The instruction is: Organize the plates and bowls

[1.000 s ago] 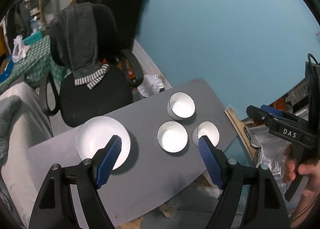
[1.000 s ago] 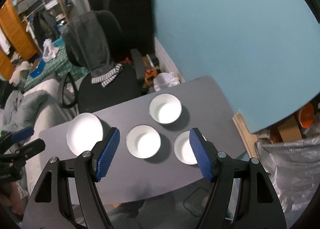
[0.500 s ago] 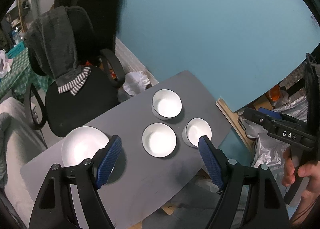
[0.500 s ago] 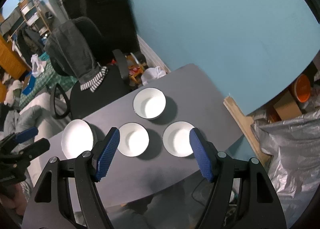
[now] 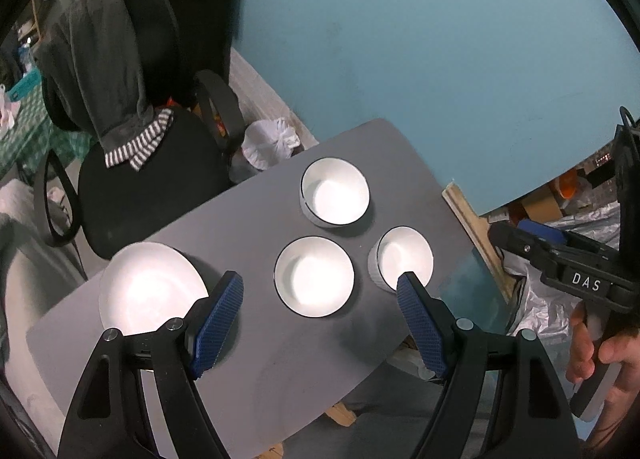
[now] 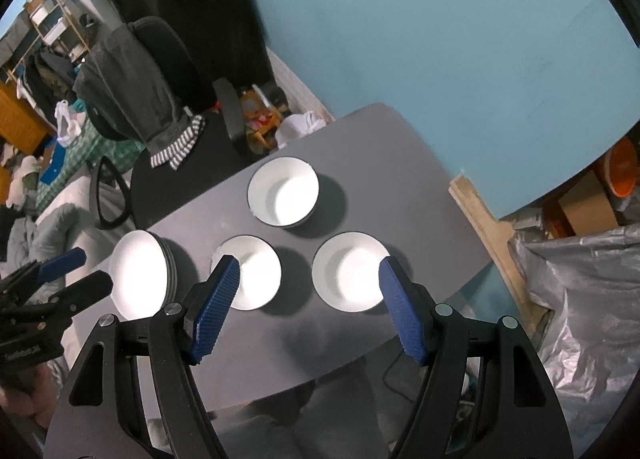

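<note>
Left gripper (image 5: 320, 287) and right gripper (image 6: 310, 273) both unclenched, empty, lowered nearer since a second ago | three bowls (image 5: 314, 277) mid-frame, plates (image 6: 140, 277) lower left, all on grey table (image 5: 256, 379) | approach phase, nothing grasped yet

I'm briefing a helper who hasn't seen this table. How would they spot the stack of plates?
On the grey table, three white bowls cluster near the blue wall. The stack of plates sits apart, at the end by the black chair: wider, flatter, ridged at its side.
</note>
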A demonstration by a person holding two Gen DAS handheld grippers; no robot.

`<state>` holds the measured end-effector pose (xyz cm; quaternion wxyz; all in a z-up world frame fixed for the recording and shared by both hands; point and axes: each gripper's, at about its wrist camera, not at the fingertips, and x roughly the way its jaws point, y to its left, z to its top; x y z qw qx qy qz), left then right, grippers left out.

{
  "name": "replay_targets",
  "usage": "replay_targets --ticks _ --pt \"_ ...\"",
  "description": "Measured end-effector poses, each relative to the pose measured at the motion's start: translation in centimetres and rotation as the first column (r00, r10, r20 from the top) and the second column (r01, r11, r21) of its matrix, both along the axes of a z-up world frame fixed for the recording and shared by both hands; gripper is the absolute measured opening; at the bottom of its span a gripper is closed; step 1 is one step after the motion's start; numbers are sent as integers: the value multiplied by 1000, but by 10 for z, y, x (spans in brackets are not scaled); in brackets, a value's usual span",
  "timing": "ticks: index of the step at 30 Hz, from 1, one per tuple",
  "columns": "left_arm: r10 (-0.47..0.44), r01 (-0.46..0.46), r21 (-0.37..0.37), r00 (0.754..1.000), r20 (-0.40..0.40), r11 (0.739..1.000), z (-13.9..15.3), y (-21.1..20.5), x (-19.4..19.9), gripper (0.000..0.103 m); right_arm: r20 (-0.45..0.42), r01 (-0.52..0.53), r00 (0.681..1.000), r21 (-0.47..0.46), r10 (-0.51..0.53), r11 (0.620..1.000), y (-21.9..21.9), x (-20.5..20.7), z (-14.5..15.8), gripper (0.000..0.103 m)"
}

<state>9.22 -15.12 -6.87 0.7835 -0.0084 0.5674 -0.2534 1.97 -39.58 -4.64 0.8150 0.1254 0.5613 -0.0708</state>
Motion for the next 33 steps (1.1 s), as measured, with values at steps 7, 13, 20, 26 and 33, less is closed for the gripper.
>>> replay_targets --ticks 7,13,20,26,33 --pt "64 -62 22 996 -67 998 -37 -5 10 80 -42 -71 996 67 74 995 0 20 -40 71" --pt "115 -109 54 988 -108 993 -70 -10 17 80 -82 -160 982 120 171 980 4 42 -82 71" --pt "156 -142 109 978 -140 984 -113 -21 20 80 -117 -241 958 179 263 954 11 60 -124 71" --pt "230 -211 119 956 -182 970 -146 -21 23 80 -162 -295 929 216 332 931 19 72 -160 71" --pt "307 -278 154 929 -208 948 -172 -17 22 80 -195 -335 902 245 385 910 25 77 -181 71"
